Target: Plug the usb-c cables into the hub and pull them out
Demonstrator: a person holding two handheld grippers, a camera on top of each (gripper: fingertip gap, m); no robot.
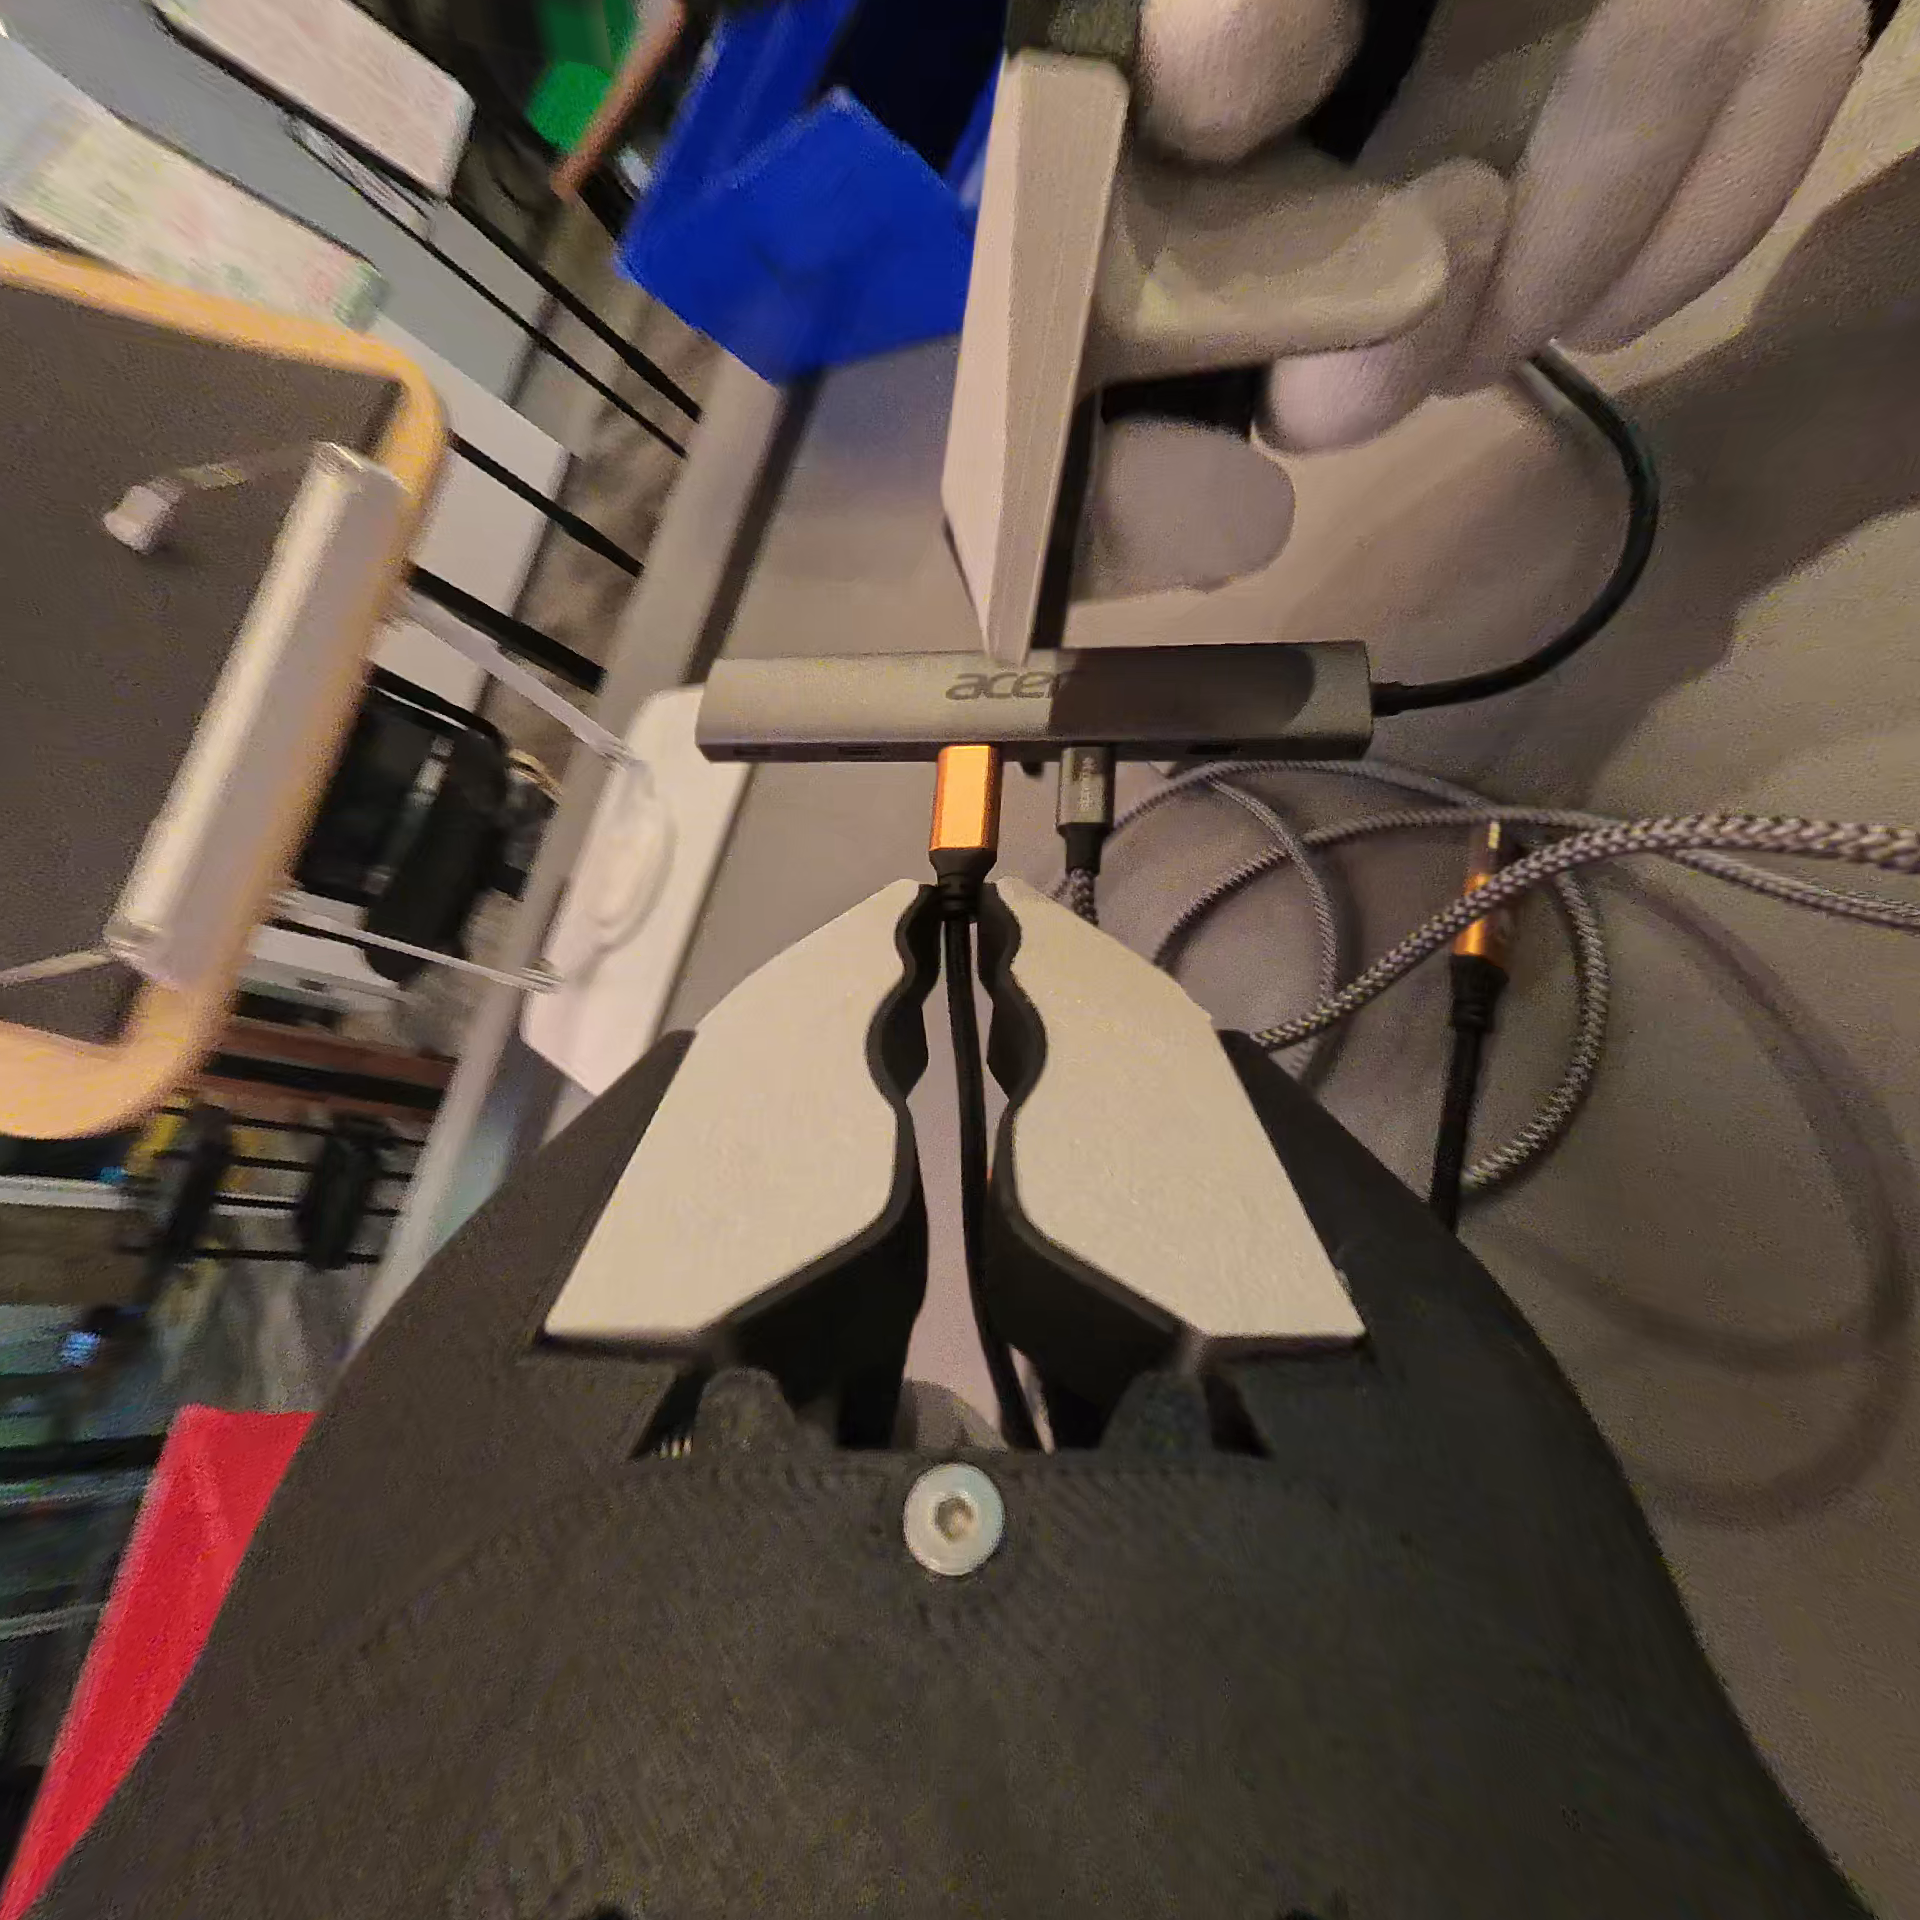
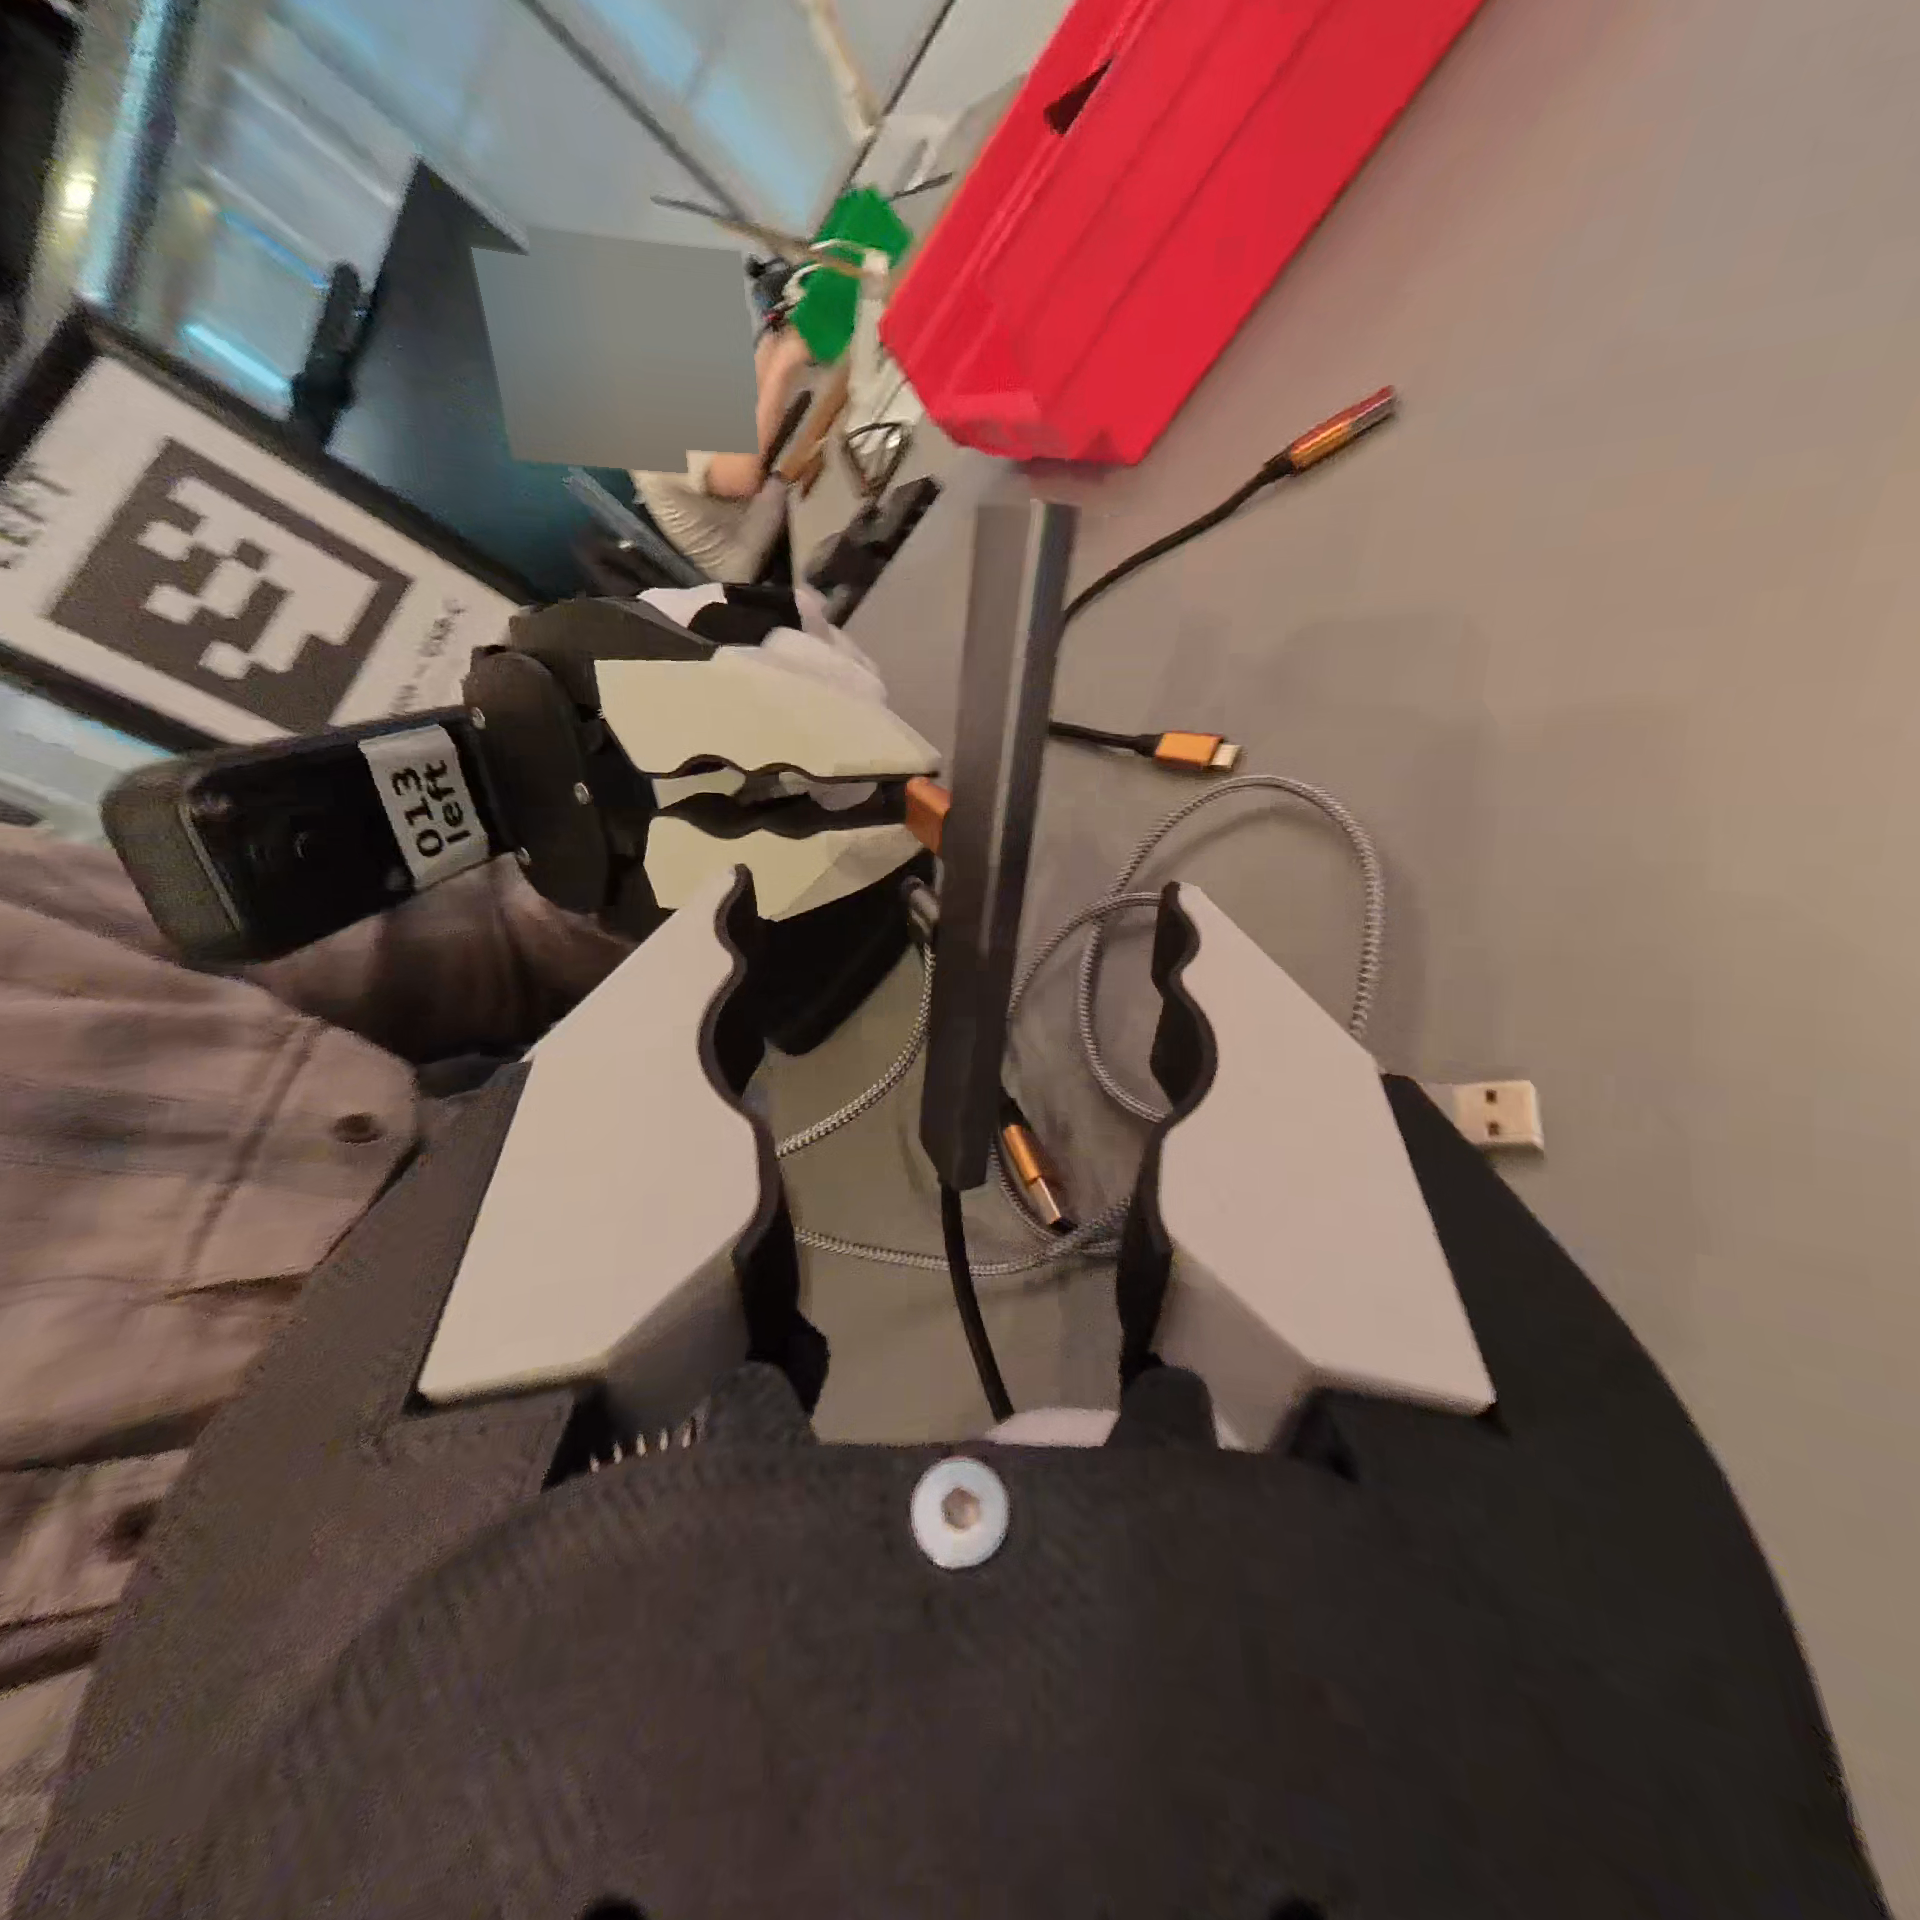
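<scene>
Left gripper [image 1: 956,894] first: we see its fingers nearly closed, pinched on the black cable just behind the orange usb-c plug [image 1: 966,810]. That plug sits straight ahead of the fingertips w/ its front end in the side of the grey hub [image 1: 862,691]. Just right of it a grey braided-cable plug [image 1: 1083,805] is also in the hub. A right-gripper finger [image 1: 1029,364] rests on the hub's top face, near its middle.

In the right wrist view we see the left gripper [image 2: 914,805] coming in from the left, clamped on the same orange plug [image 2: 928,810] at the hub [image 2: 1003,831] edge. Right gripper [image 2: 956,904] is wide open, holding nothing; the hub runs lengthwise between its fingers, its tail cable passing back toward the palm. Loose on the grey table [image 2: 1610,831] to the right: two more orange plugs [image 2: 1195,750], a grey braided coil [image 2: 1340,883], a silver usb-a plug [image 2: 1486,1114]. Red box [image 2: 1143,229] lies farther back.
</scene>
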